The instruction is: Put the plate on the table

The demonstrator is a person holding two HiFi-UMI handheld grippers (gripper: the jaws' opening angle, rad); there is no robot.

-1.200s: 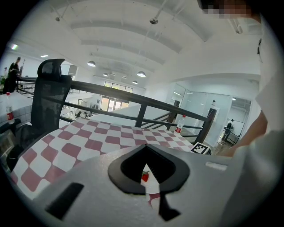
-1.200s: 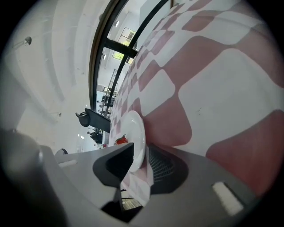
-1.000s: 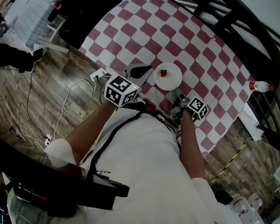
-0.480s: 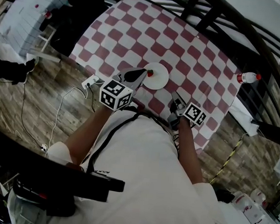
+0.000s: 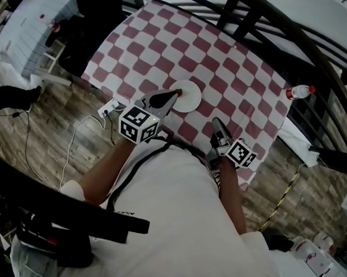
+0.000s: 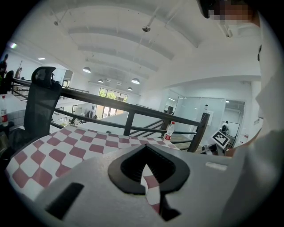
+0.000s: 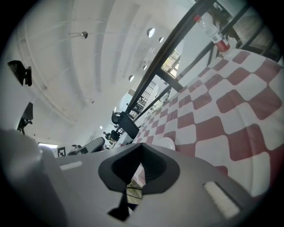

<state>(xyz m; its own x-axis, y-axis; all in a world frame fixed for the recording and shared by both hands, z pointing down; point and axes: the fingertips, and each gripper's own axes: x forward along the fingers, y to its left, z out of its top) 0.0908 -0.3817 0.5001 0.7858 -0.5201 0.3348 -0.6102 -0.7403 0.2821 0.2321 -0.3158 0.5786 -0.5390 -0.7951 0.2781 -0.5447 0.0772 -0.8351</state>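
Plate [image 5: 187, 96]: white, round, laid flat on the checkered counter [image 5: 226, 73]. It is found just ahead of the left gripper [image 5: 172, 95] jaws, and ahead and leftward of the right gripper [image 5: 216, 123] jaws, apart from them.

Jaws, both: pressed together, nothing held.

Step judged: placement complete.

Next move: grippers to be lifted clear, the rim left unnudged.

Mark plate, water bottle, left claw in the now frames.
plate [image 5: 190, 99], head view, bare white surface right of centre.
water bottle [image 5: 297, 91], head view, middle of its body.
left claw [image 5: 176, 94], head view, tip where the jaws meet.
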